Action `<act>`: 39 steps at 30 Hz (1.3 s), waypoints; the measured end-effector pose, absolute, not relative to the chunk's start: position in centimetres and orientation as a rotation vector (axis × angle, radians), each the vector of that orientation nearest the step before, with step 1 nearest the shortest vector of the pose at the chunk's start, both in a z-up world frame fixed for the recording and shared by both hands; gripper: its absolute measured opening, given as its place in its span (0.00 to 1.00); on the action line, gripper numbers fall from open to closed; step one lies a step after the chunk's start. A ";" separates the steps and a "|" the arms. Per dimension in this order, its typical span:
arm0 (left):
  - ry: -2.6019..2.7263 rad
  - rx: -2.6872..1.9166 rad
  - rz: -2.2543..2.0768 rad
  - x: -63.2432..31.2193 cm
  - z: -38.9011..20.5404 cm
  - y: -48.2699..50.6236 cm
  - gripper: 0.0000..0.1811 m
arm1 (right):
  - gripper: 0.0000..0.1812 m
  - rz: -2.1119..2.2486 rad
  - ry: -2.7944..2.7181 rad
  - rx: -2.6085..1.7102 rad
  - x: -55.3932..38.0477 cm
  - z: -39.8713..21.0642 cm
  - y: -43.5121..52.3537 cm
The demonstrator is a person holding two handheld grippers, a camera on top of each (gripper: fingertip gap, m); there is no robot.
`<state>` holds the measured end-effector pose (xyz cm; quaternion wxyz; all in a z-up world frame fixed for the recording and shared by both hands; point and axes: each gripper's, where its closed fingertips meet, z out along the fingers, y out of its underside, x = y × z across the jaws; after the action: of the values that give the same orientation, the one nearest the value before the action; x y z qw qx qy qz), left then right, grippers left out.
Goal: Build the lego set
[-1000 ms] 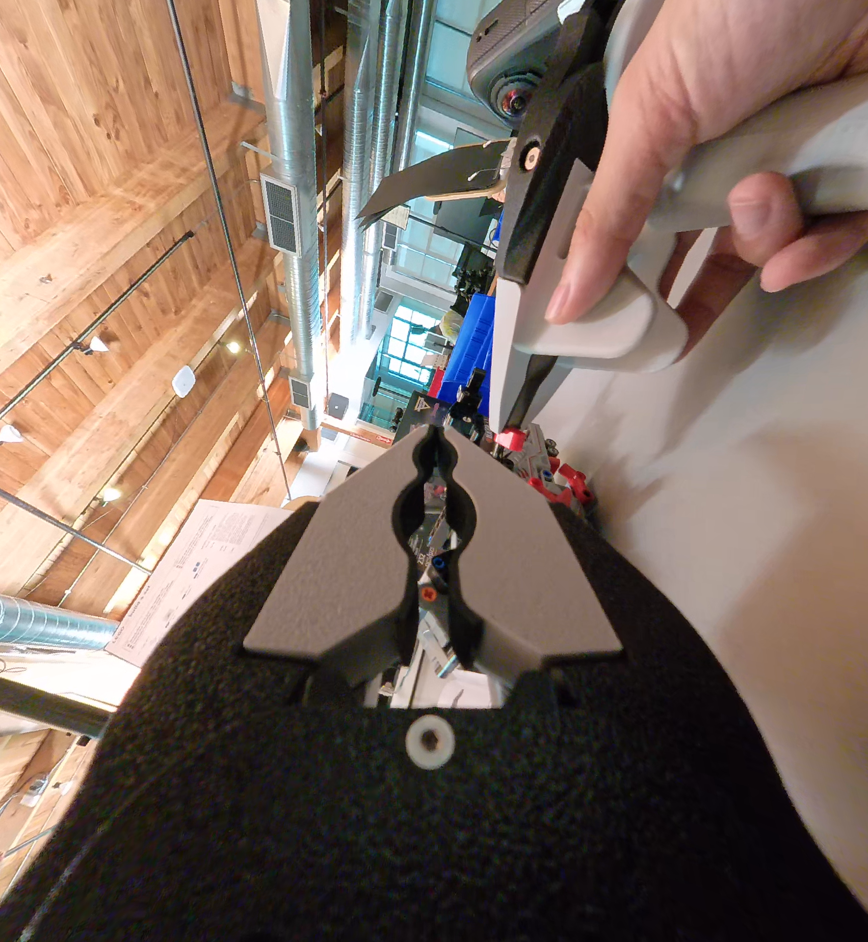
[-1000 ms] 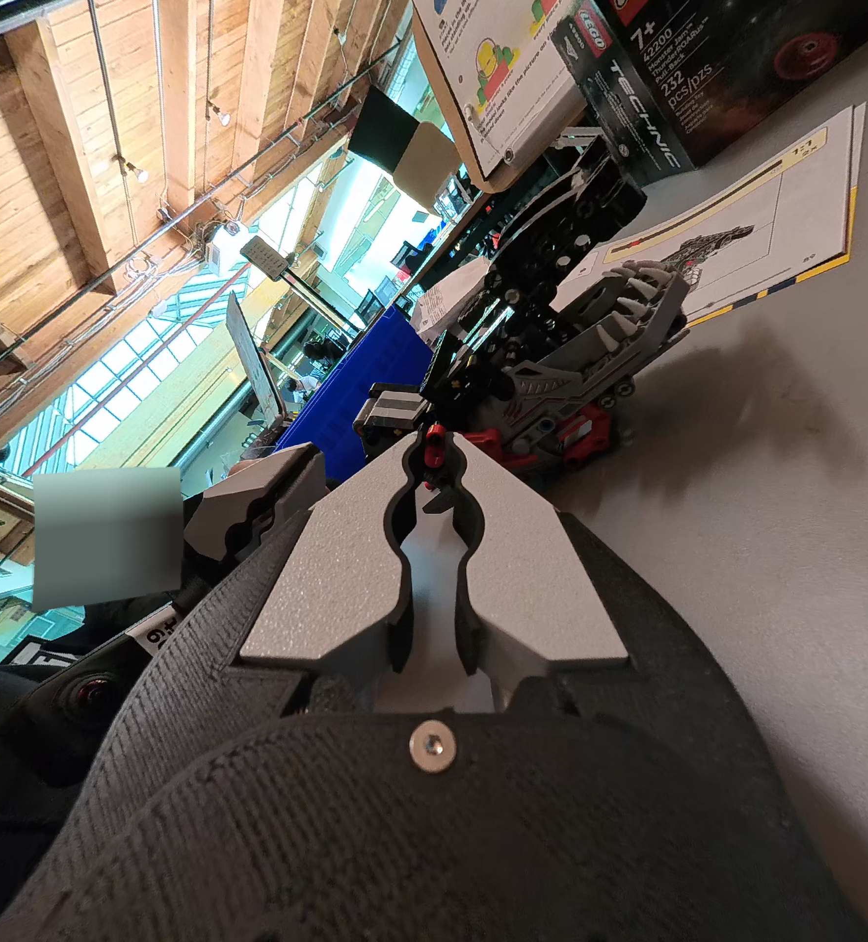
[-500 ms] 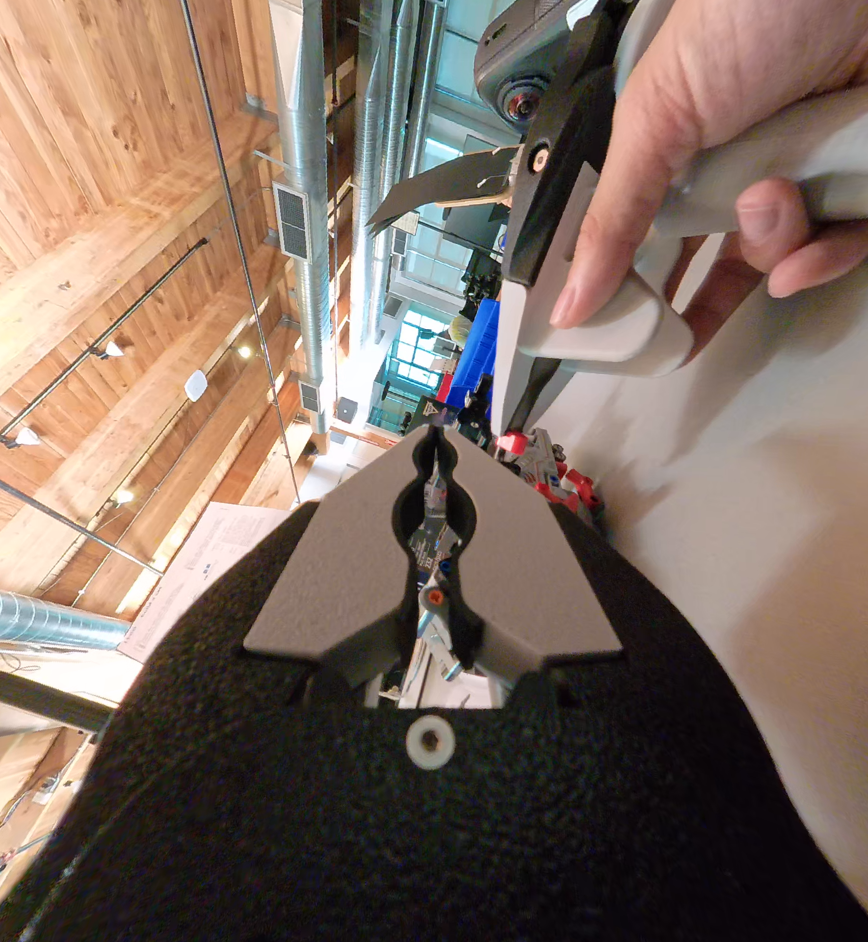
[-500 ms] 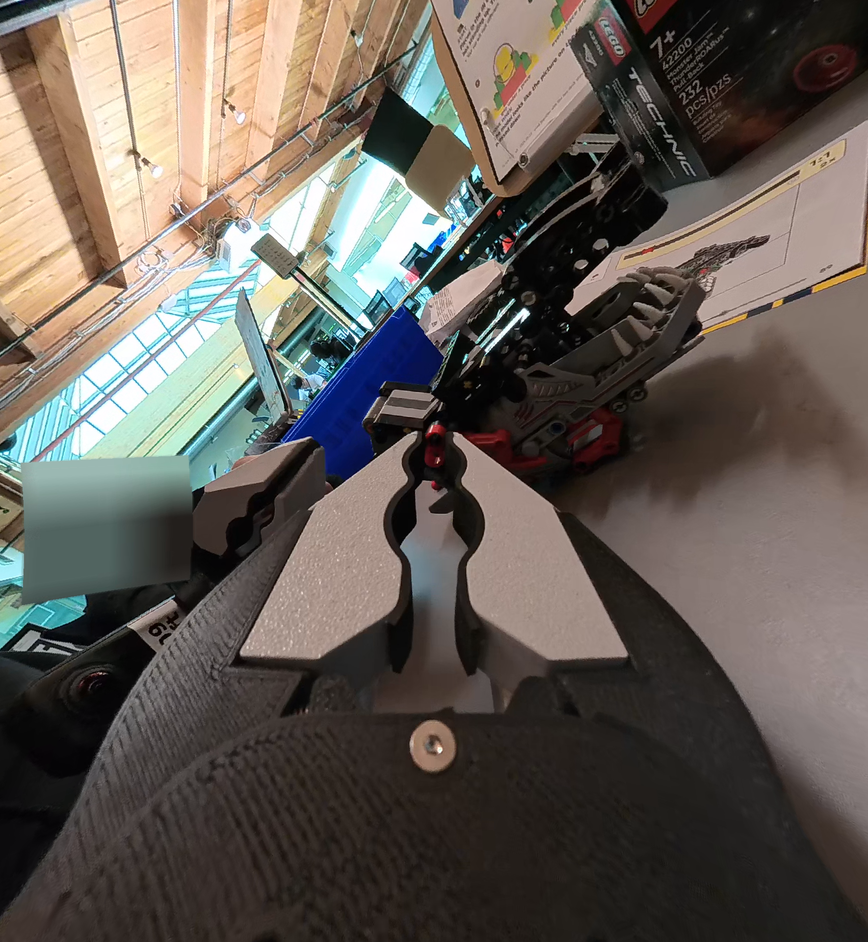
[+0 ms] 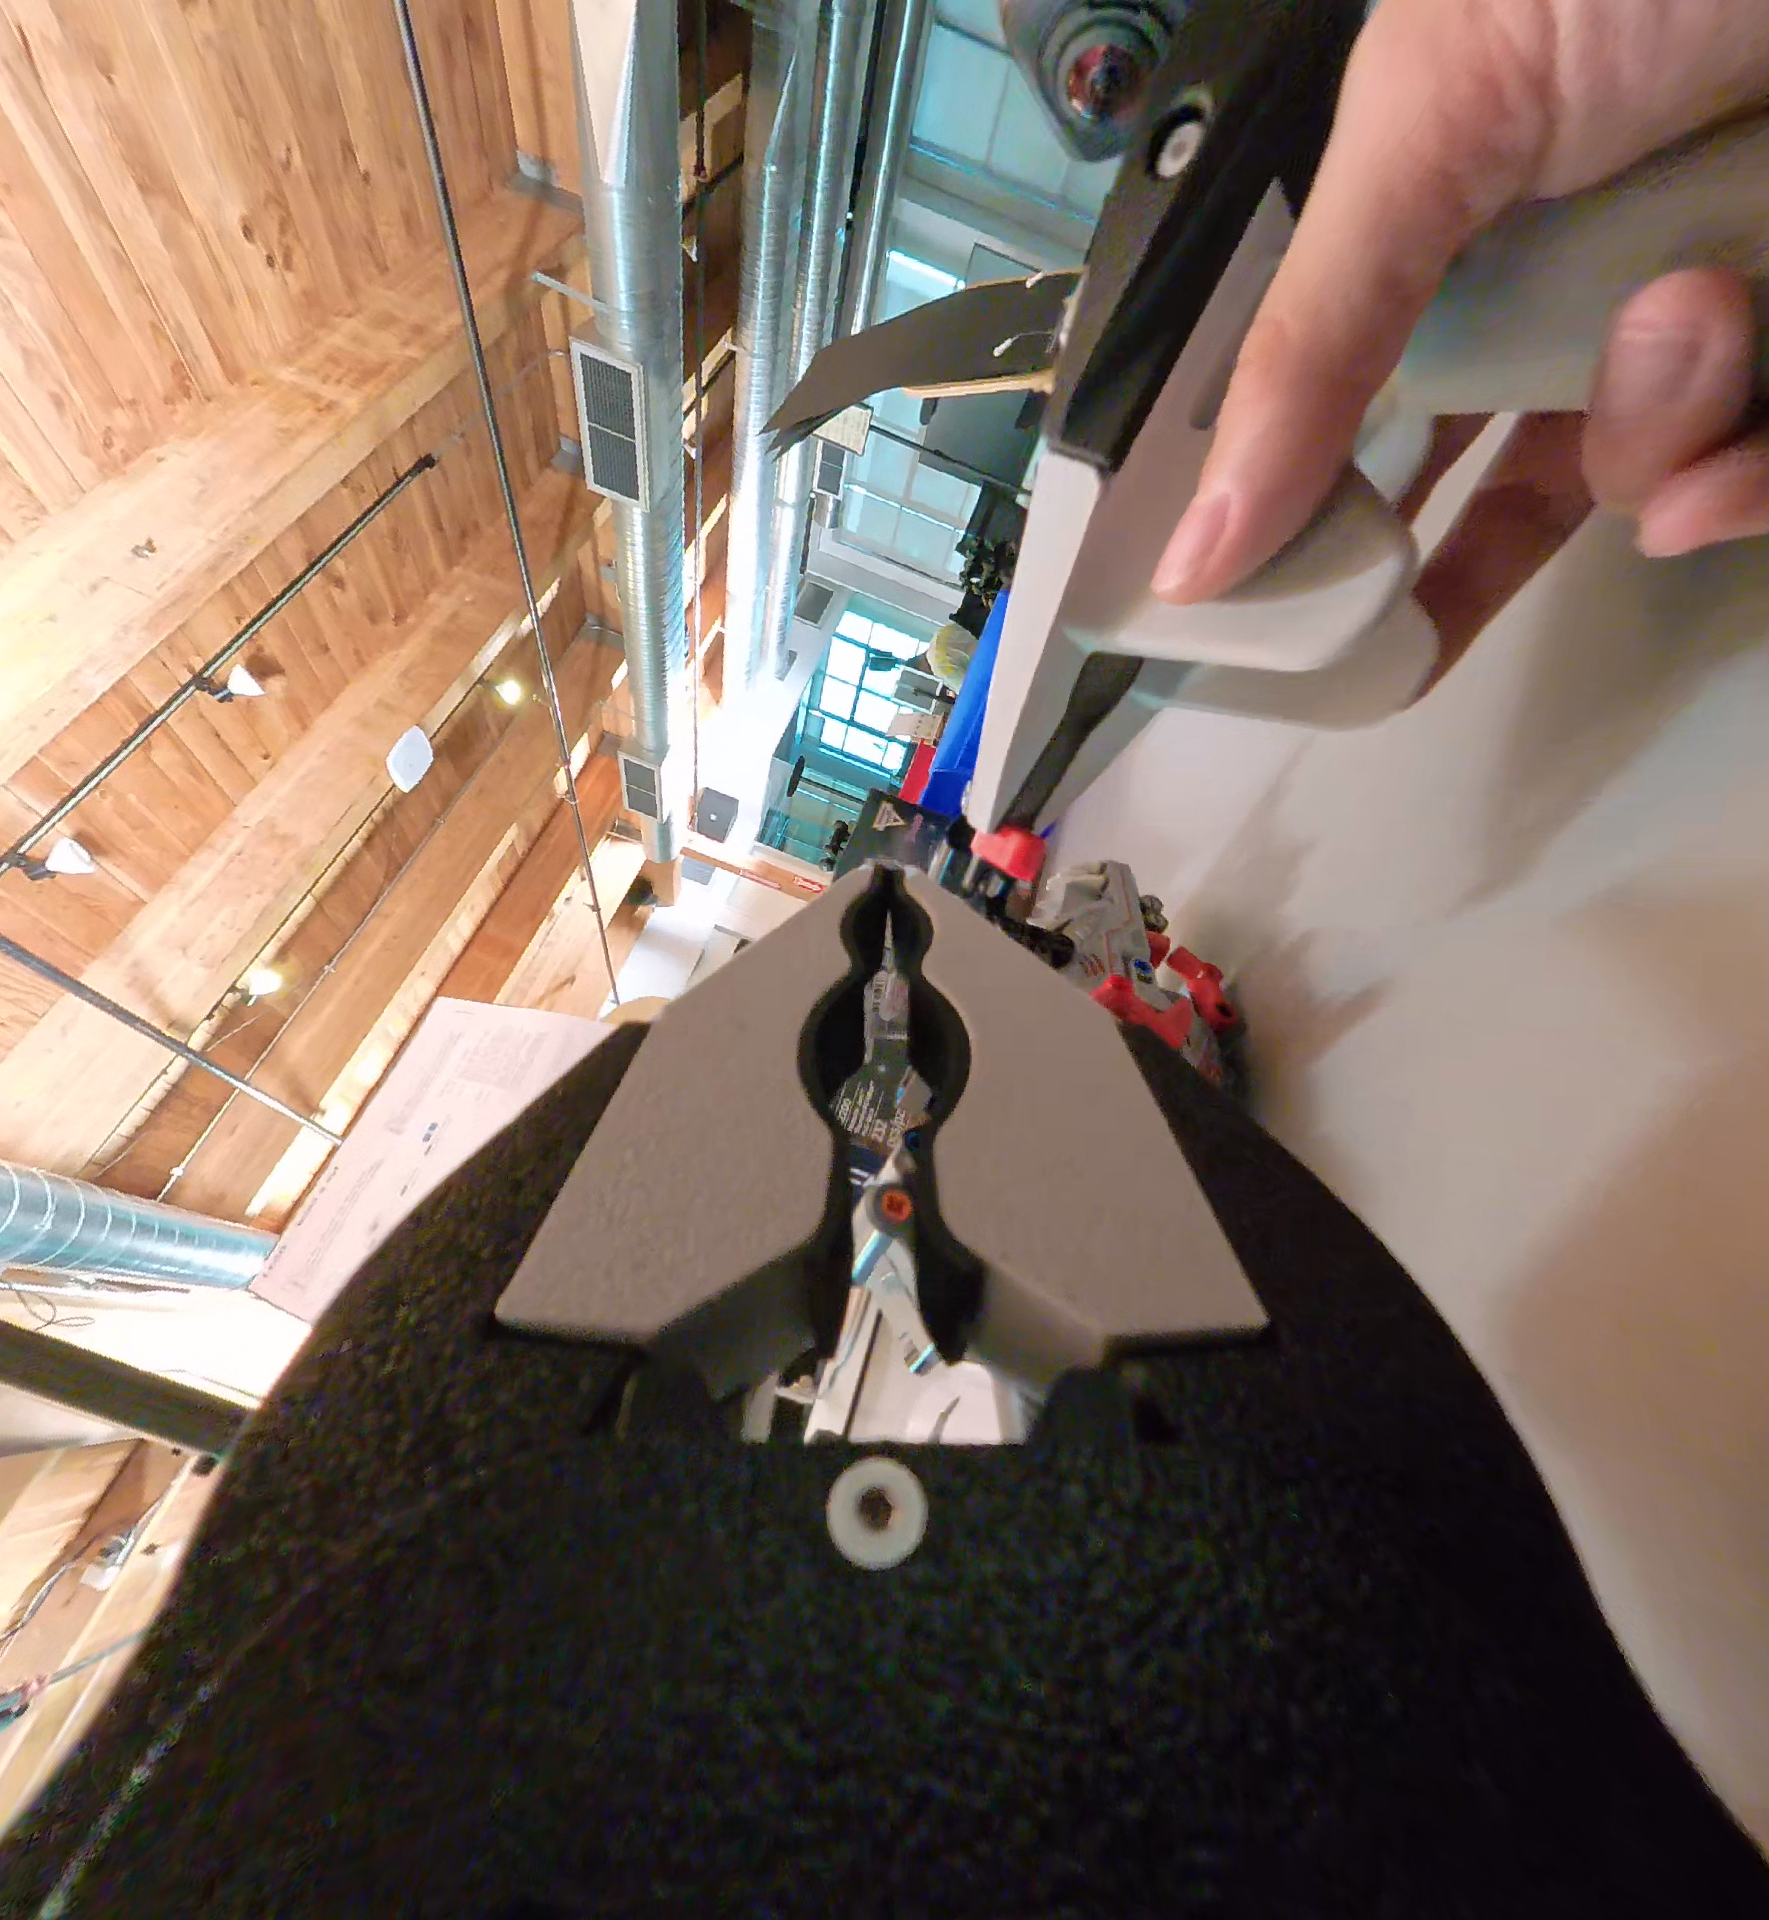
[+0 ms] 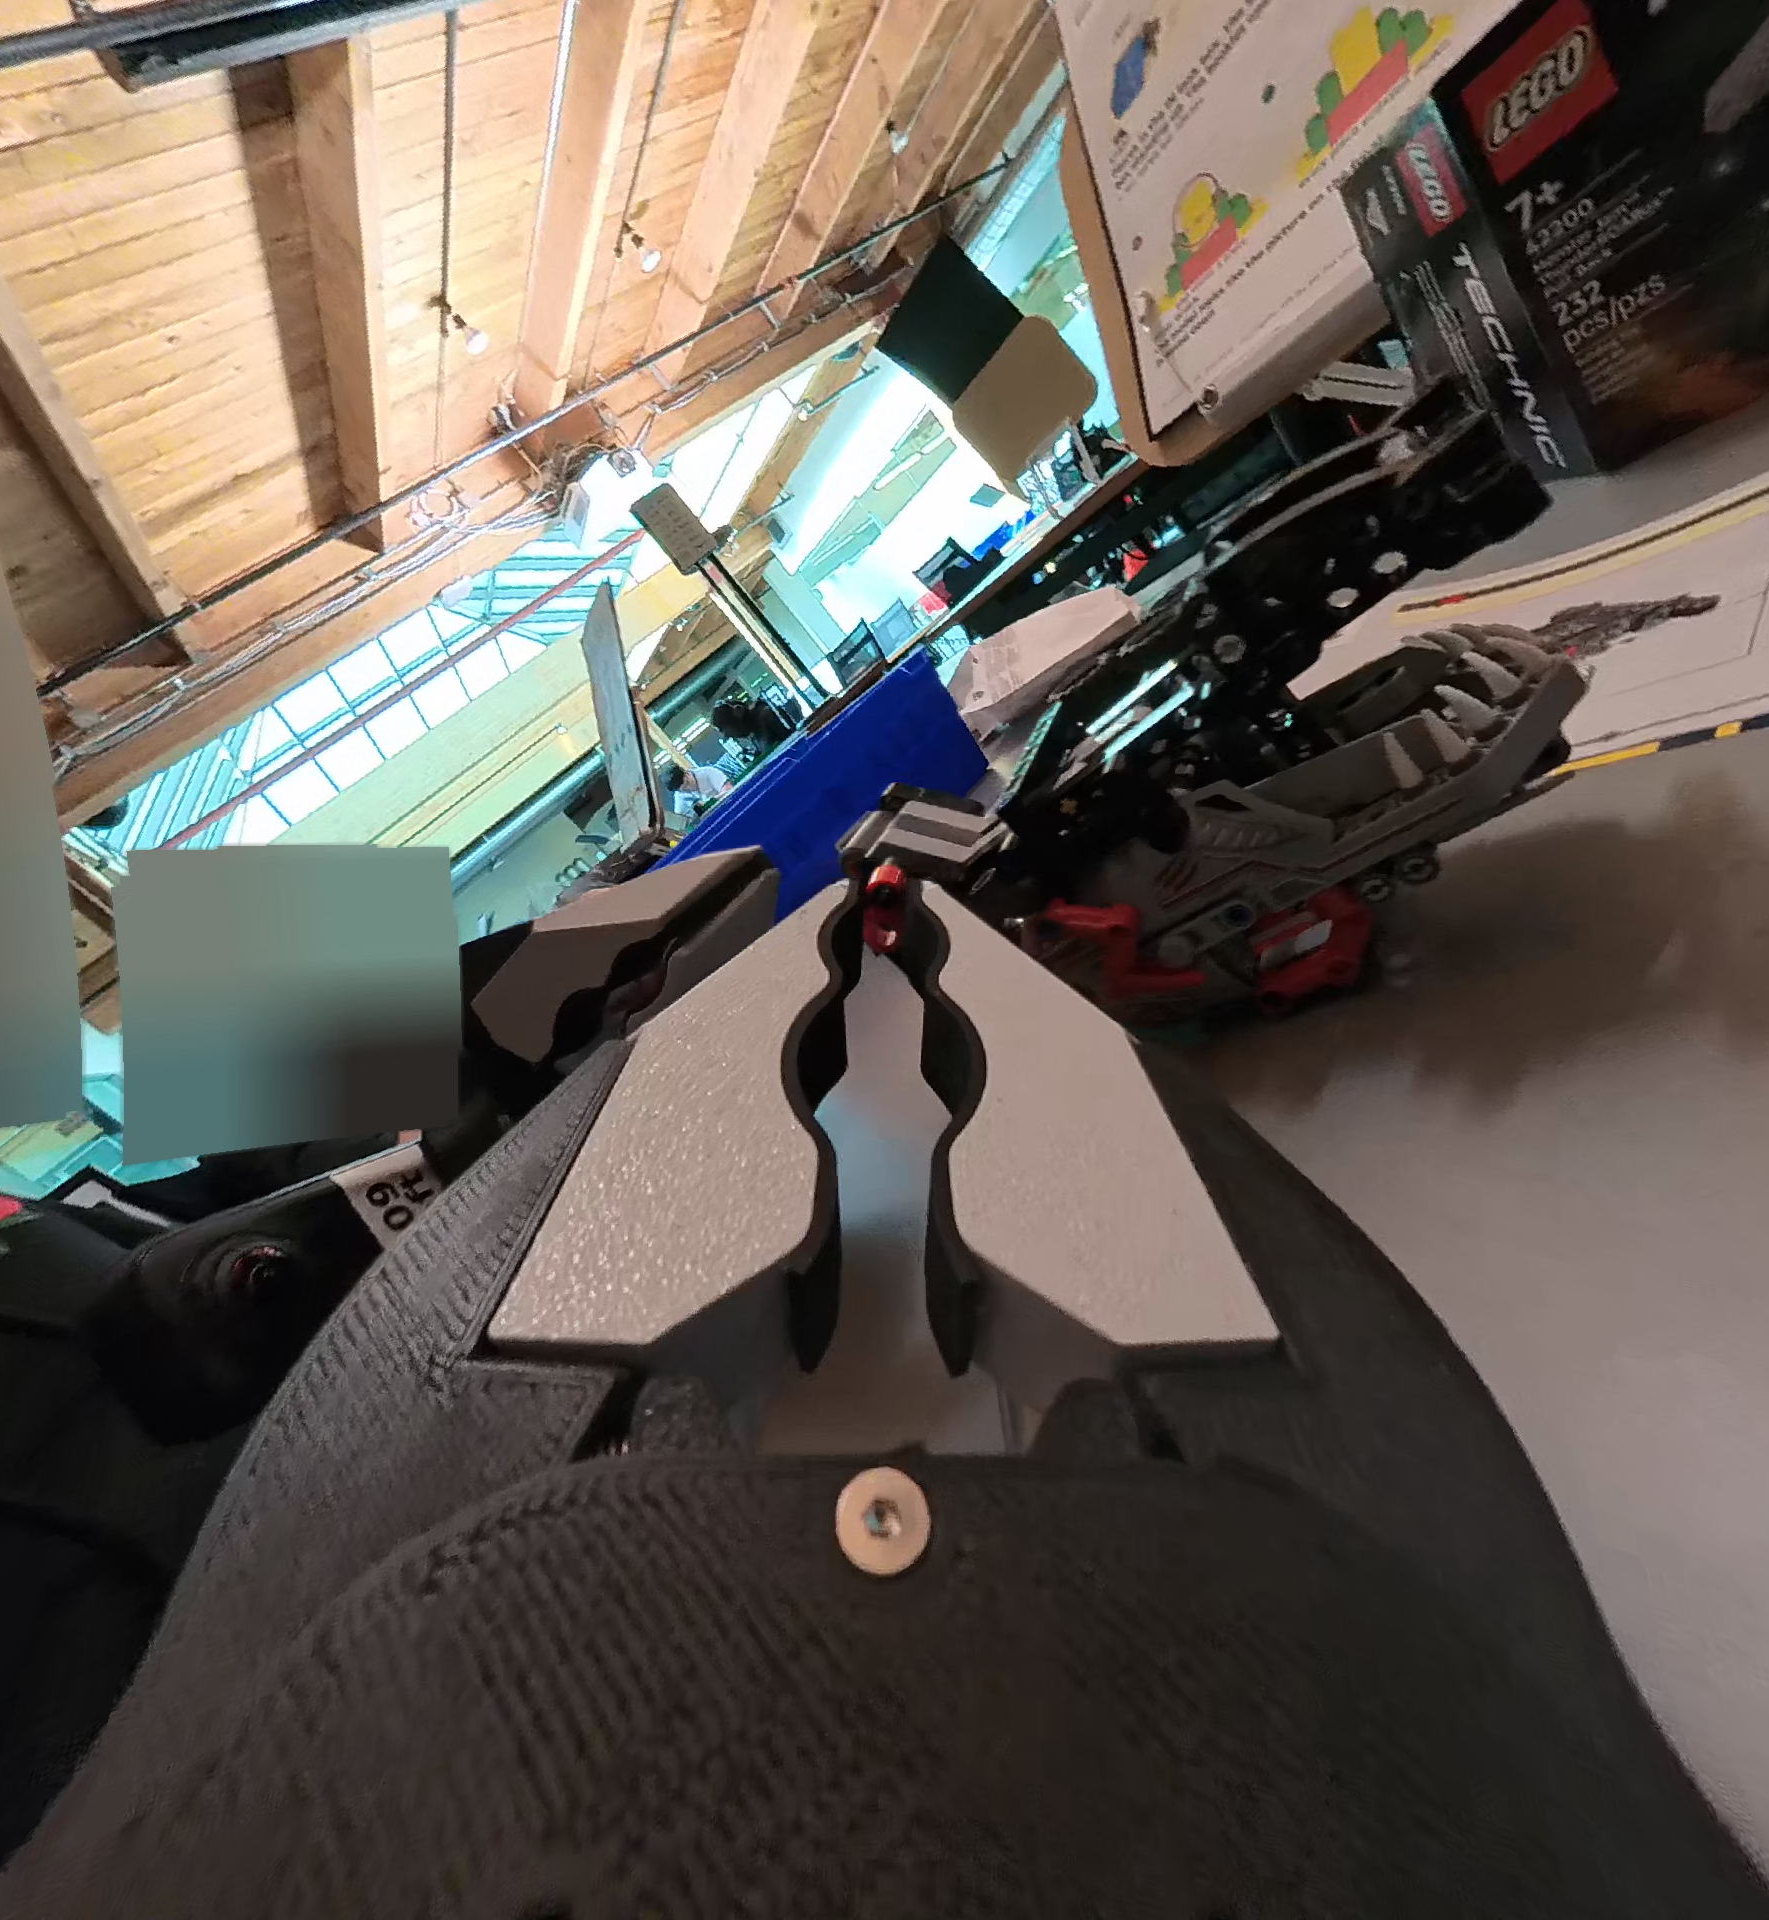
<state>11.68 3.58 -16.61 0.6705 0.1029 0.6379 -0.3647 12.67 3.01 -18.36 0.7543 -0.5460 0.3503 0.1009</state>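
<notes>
truck model (image 6: 1264, 831), mostly assembled, is seen on the table (image 6: 1586, 1195). a red peg (image 6: 882, 906) is clenched by the right gripper (image 6: 885, 925); the left gripper (image 5: 885, 883) is closed empty. fitting remains.

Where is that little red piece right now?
The little red piece is pinched at the tips of the right tongs, just left of the grey-and-black model.
</notes>
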 end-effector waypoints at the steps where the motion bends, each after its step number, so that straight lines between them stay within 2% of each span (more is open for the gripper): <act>1: 1.432 0.222 -0.832 11.6 -16.5 3.6 0.00 | 0.03 0.221 0.743 -1.193 12.4 -18.2 3.1; 6: 1.424 0.202 -0.899 11.0 -15.9 3.5 0.00 | 0.03 0.222 0.691 -1.193 11.8 -17.9 3.1; 11: 1.559 0.098 -0.983 11.2 -16.6 3.1 0.14 | 0.03 0.234 0.691 -1.114 11.9 -17.2 2.4; 16: 1.817 -0.082 -1.065 10.3 -18.6 1.8 0.17 | 0.03 0.437 0.668 -0.942 10.6 -15.9 2.3; 19: 1.919 -0.229 -1.075 9.5 -19.5 1.9 0.18 | 0.03 0.401 0.646 -0.972 9.6 -16.3 2.8; 22: 1.866 -0.340 -1.130 8.7 -18.6 2.4 0.18 | 0.03 0.398 0.663 -0.978 9.1 -16.7 3.2; 30: 1.734 -0.294 -0.968 9.2 -17.2 3.6 0.13 | 0.03 0.437 0.672 -0.953 8.2 -16.3 4.3; 39: 1.696 -0.209 -0.973 10.1 -16.9 4.1 0.08 | 0.03 0.385 0.663 -1.013 8.9 -16.2 4.7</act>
<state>10.10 4.11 -16.87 0.5543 -0.0886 0.7178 -0.4119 8.86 4.66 -16.22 0.8049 -0.4731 0.3099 0.1796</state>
